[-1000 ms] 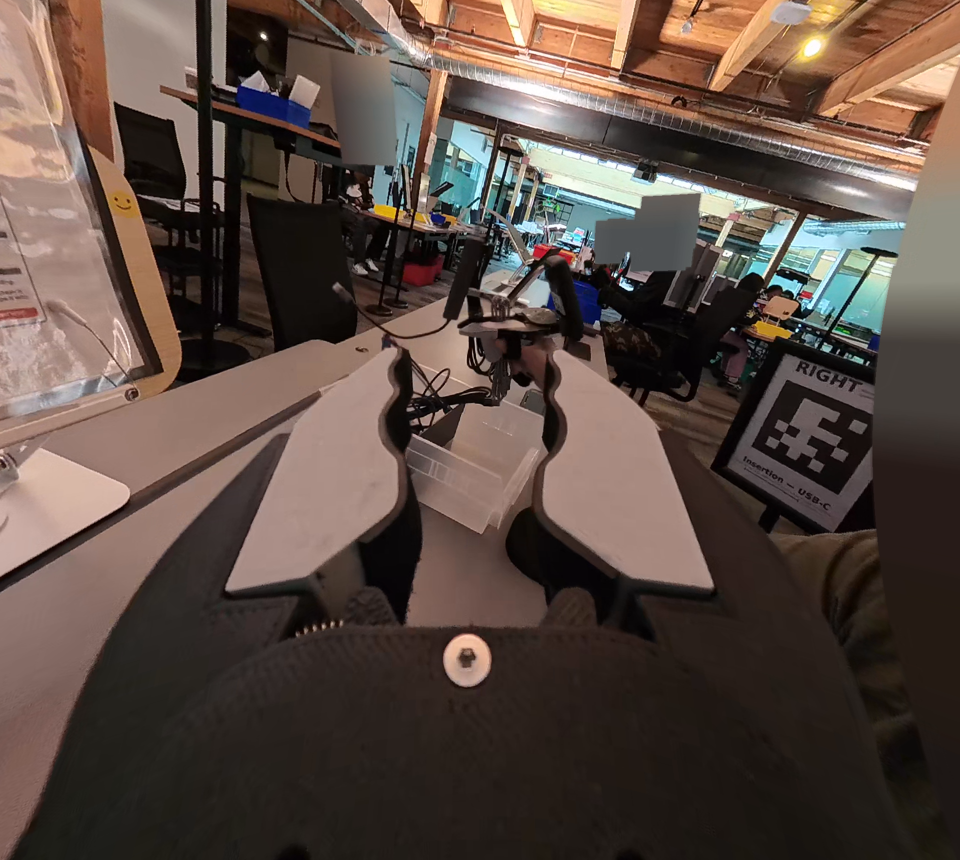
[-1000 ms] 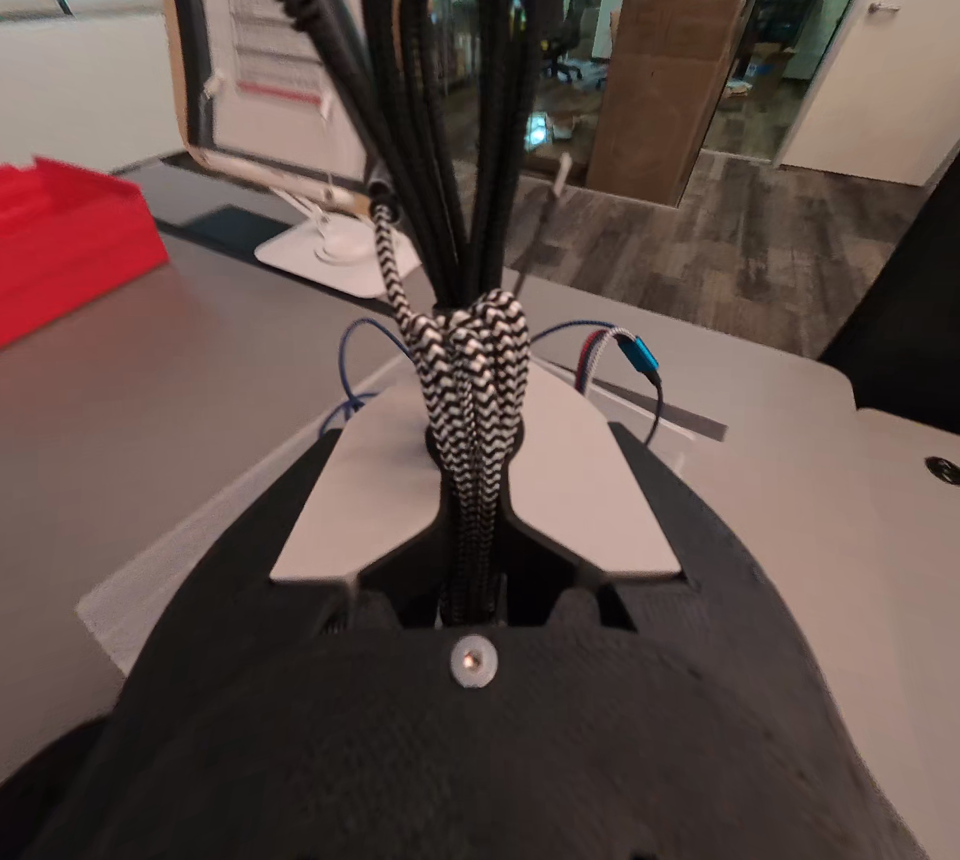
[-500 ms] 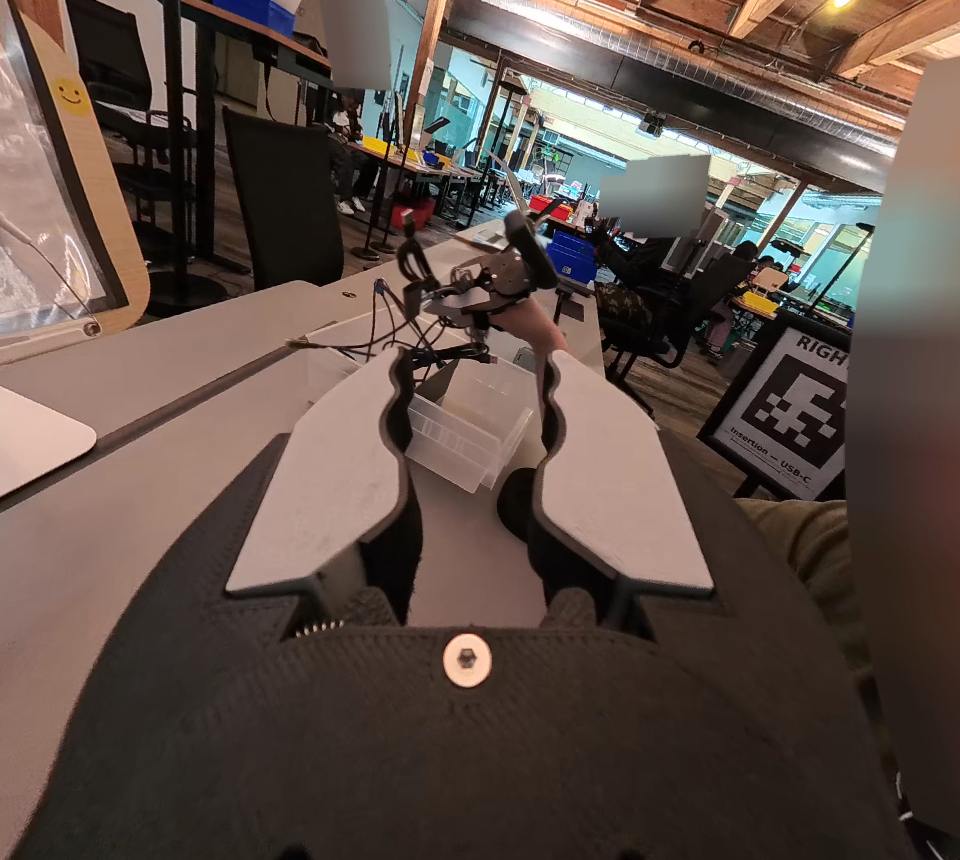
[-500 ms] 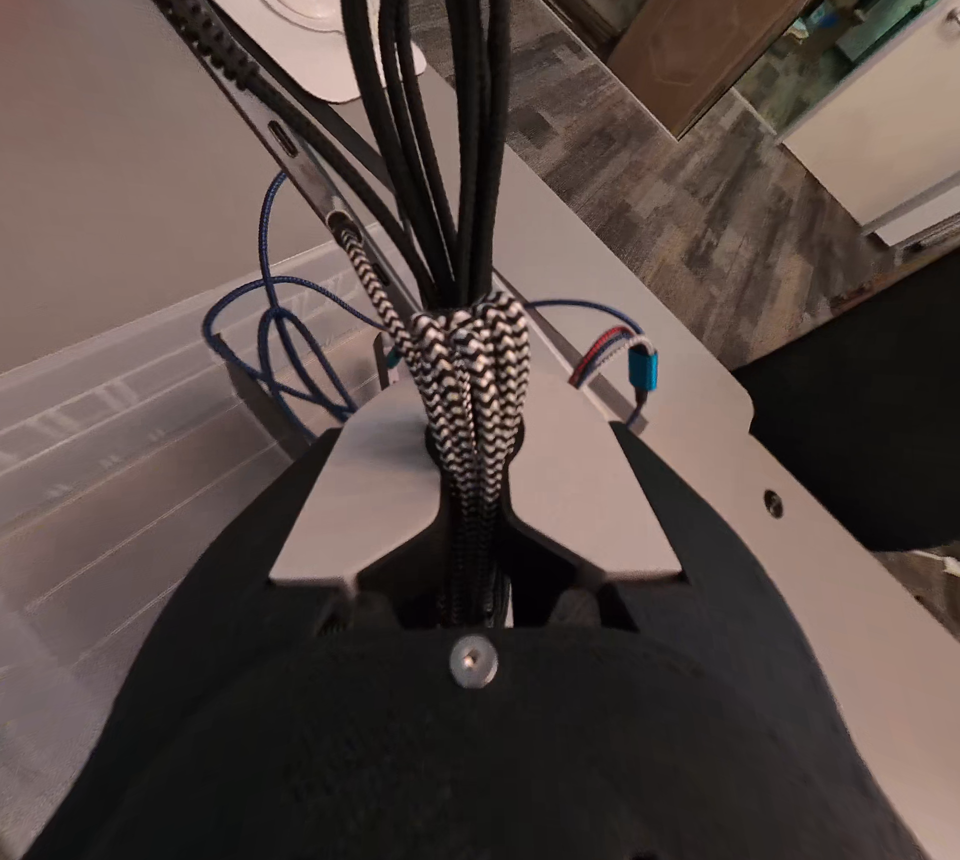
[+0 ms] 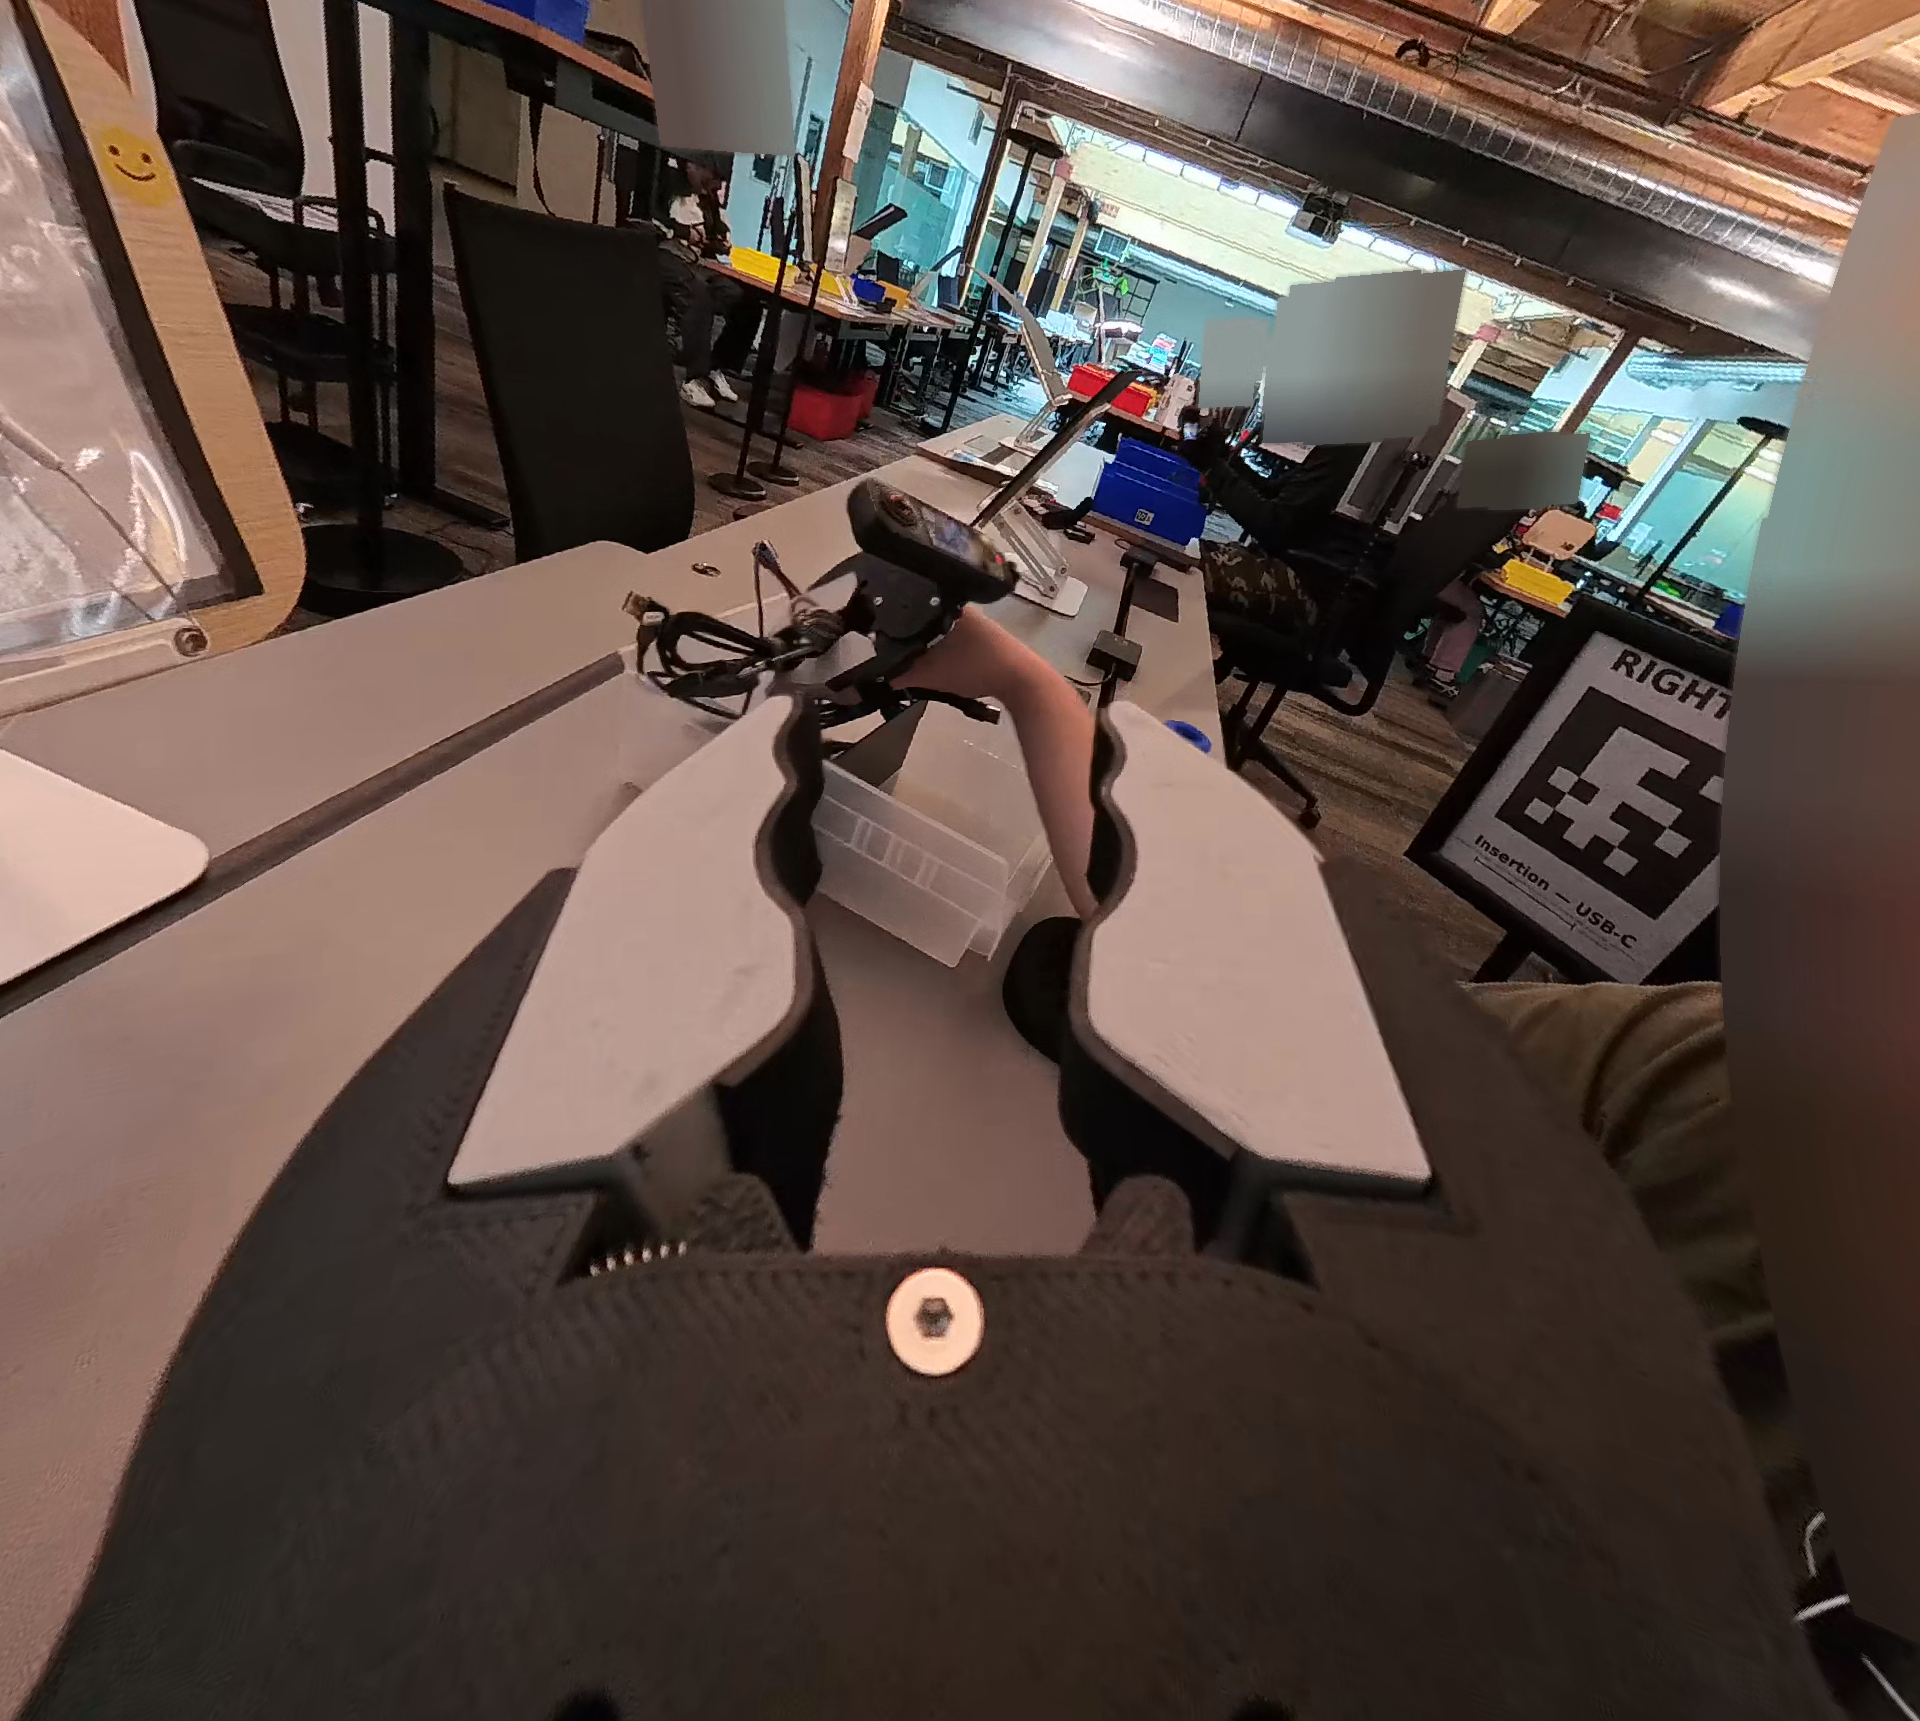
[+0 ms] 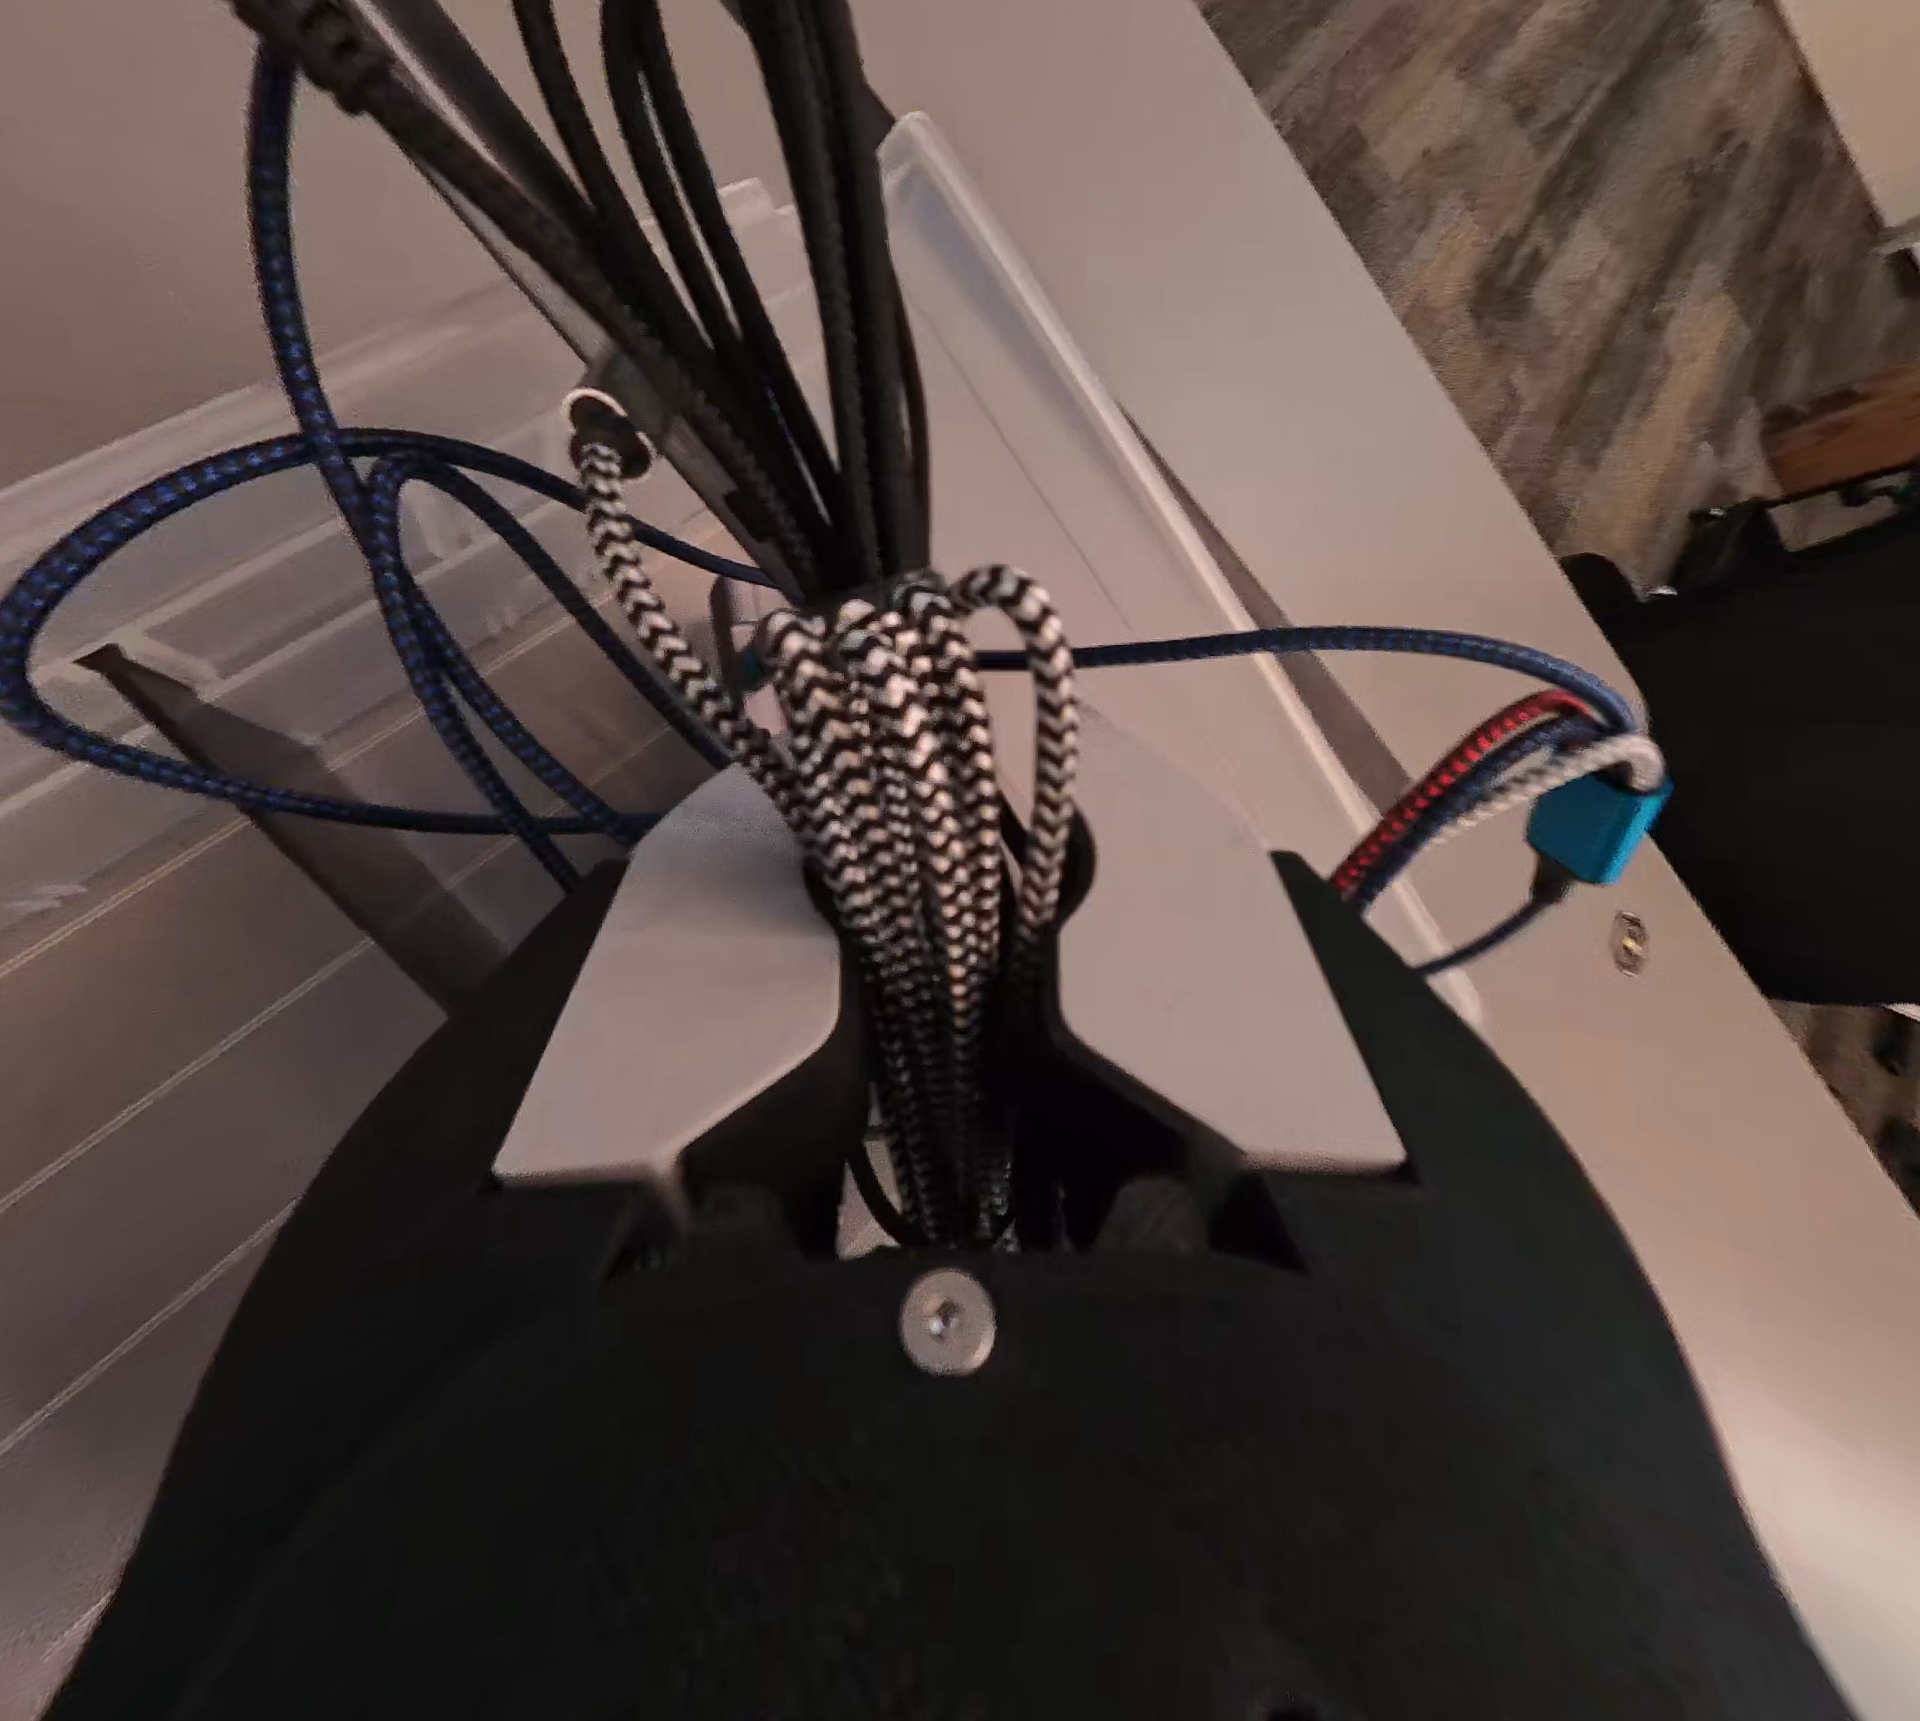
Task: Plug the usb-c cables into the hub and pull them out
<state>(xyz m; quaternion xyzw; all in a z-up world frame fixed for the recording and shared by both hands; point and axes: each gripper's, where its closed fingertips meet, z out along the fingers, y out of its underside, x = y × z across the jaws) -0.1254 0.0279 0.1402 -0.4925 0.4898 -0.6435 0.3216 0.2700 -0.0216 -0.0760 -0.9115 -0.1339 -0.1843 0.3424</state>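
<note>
My right gripper [image 6: 914,798] is shut on a bundle of black-and-white braided cables [image 6: 904,705]. Black cables [image 6: 727,217], a blue braided cable [image 6: 208,466] and a blue connector [image 6: 1590,830] hang from the same bundle. A slim dark grey hub [image 6: 488,217] hangs among them, with one braided cable plugged into its end. The bundle hangs over a clear plastic bin [image 6: 208,788]. My left gripper [image 5: 951,736] is open and empty above the table, just short of the bin [image 5: 914,861]. The left wrist view shows the right gripper [image 5: 914,591] and the cables [image 5: 707,653] beyond it.
The grey table [image 5: 312,788] carries a white stand base [image 5: 73,871] at the left. A framed marker sign [image 5: 1590,798] stands at the right, off the table edge. A person's arm [image 5: 1039,715] reaches over the bin. Chairs and desks fill the room behind. My hands' fingertips stand some 45 cm from each other.
My right gripper has tipped downward and carried the cable bundle and hub over the clear bin. My left gripper has stayed open and has hardly moved.
</note>
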